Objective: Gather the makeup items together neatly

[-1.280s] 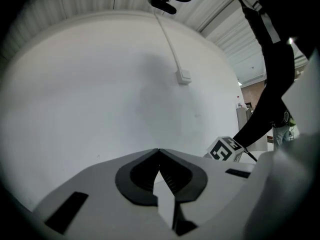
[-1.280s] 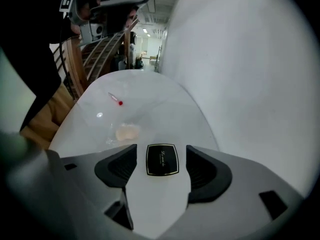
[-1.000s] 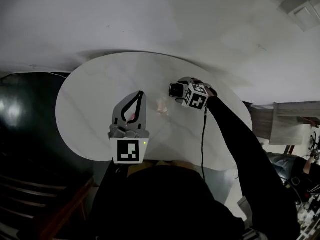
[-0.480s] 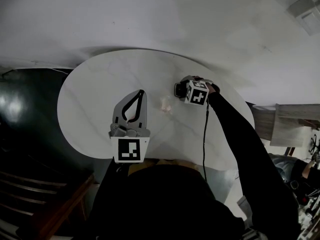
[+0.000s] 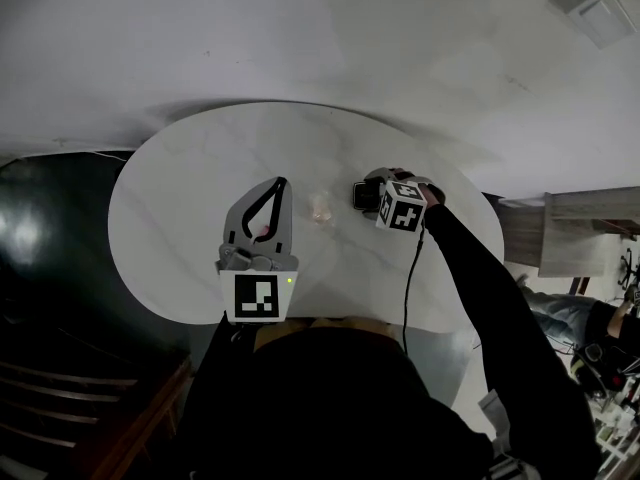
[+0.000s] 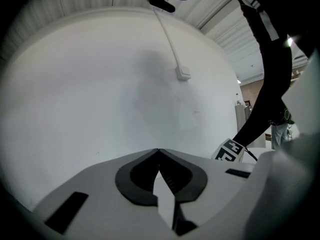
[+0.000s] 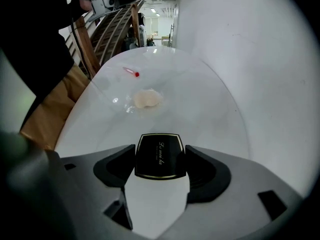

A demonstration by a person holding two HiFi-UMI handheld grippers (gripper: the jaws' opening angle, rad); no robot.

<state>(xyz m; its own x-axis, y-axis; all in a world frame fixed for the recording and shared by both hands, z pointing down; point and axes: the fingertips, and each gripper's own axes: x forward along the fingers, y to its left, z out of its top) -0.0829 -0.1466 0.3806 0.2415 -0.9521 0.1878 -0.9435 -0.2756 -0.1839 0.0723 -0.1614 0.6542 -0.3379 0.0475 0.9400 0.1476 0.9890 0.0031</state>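
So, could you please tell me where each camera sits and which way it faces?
Head view: on the person's head, looking steeply down at the white table; left tongs, right tongs and a black sleeve show.
Left gripper view: on the left tongs, shut, facing a white wall.
Right gripper view: on the right tongs, facing along the table past the gripped black compact to a pale puff.
Shared: head and right gripper views both show compact and puff.

Dim, vignetted head view; fisheye-warped gripper views, soft glare on the table (image 7: 200, 99).
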